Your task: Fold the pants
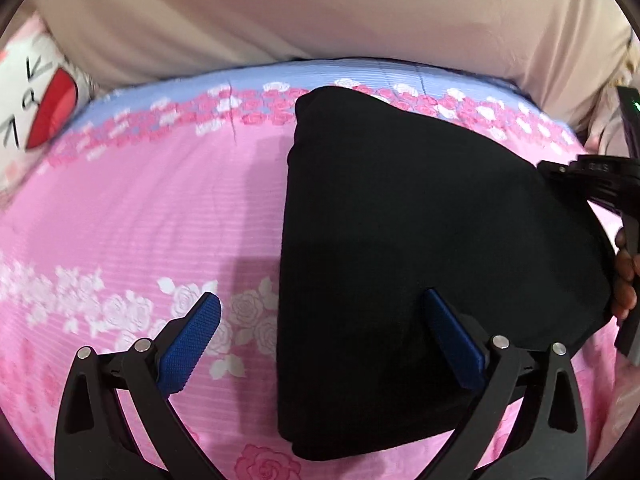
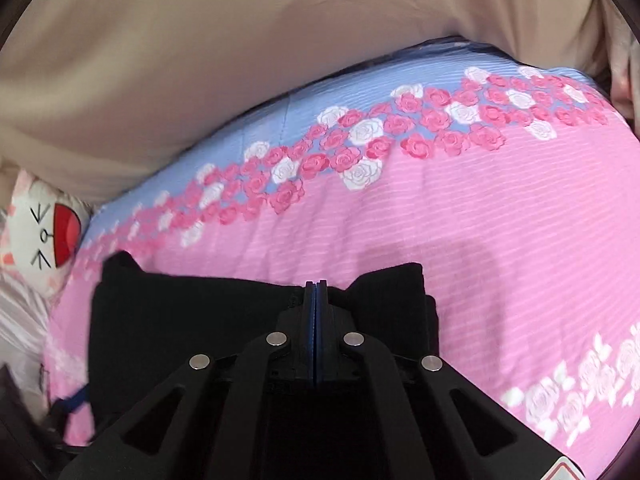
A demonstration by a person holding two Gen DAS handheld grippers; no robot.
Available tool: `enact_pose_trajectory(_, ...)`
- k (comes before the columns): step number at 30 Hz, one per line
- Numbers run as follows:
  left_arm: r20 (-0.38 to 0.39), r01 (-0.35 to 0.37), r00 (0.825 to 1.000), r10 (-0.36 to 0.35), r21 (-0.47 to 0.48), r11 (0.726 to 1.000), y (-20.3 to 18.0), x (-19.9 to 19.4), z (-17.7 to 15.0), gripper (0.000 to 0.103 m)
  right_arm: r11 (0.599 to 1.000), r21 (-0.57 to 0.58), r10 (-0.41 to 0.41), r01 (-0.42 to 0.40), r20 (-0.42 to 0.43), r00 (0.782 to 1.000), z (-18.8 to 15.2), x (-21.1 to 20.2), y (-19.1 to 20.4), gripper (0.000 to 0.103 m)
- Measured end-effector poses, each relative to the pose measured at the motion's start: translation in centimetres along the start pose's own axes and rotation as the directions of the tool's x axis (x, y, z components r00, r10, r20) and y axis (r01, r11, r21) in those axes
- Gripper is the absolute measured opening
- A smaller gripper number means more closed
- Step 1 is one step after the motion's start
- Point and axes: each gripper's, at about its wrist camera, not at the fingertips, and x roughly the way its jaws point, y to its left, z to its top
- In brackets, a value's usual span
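The black pants (image 1: pixel 420 240) lie folded into a compact bundle on the pink rose-print bedsheet (image 1: pixel 140 220). My left gripper (image 1: pixel 320 332) is open, its blue pads (image 1: pixel 188 340) astride the bundle's left edge, empty. In the right wrist view my right gripper (image 2: pixel 316 284) is shut on the far edge of the pants (image 2: pixel 180 320), which bunch around the closed tips. The right gripper's body (image 1: pixel 600 184) and the hand holding it show at the right rim of the left wrist view.
A beige cloth (image 1: pixel 320 8) rises behind the bed's far edge. A white cat-face pillow with a red mouth (image 1: pixel 36 112) lies at the far left, also in the right wrist view (image 2: pixel 48 236). A blue strip with roses (image 2: pixel 400 128) borders the sheet.
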Motion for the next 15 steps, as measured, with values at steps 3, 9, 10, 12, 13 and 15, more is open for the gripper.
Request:
enact_pose_trajectory(3, -0.004, 0.019, 1.000, -0.019, -0.010, 1.000, 0.3, -0.1, 0.1, 0.098, 0.999, -0.046, 0.010, -0.007, 0.061, 0.998, -0.6, -3.2, 1.9, 0.004)
enact_pose_trajectory(9, 0.004, 0.046, 0.999, -0.046, -0.048, 0.998, 1.9, -1.8, -0.3, 0.098, 0.997, -0.055, -0.044, 0.046, 0.036, 0.998, -3.1, -3.0, -0.2, 0.009)
enact_pose_trajectory(10, 0.014, 0.032, 0.999, -0.031, -0.049, 0.998, 2.3, -2.2, -0.3, 0.098, 0.998, -0.046, -0.032, 0.034, 0.047, 0.998, -3.6, -4.2, -0.5, 0.012)
enact_pose_trajectory(12, 0.035, -0.012, 0.999, 0.015, -0.067, 0.998, 3.9, -3.5, -0.7, 0.098, 0.999, -0.035, -0.032, 0.035, 0.095, 0.995, -4.8, -6.8, -1.2, 0.039)
enact_pose_trajectory(13, 0.037, -0.028, 0.999, 0.031, -0.081, 0.996, 4.6, -3.9, -0.9, 0.098, 0.999, -0.029, -0.029, 0.032, 0.106, 0.994, -5.5, -7.6, -1.7, 0.045)
enact_pose_trajectory(15, 0.028, -0.066, 0.997, 0.070, -0.123, 0.990, 6.2, -4.4, -1.2, 0.098, 1.000, -0.015, -0.023, 0.025, 0.116, 0.993, -7.2, -9.4, -3.0, 0.048)
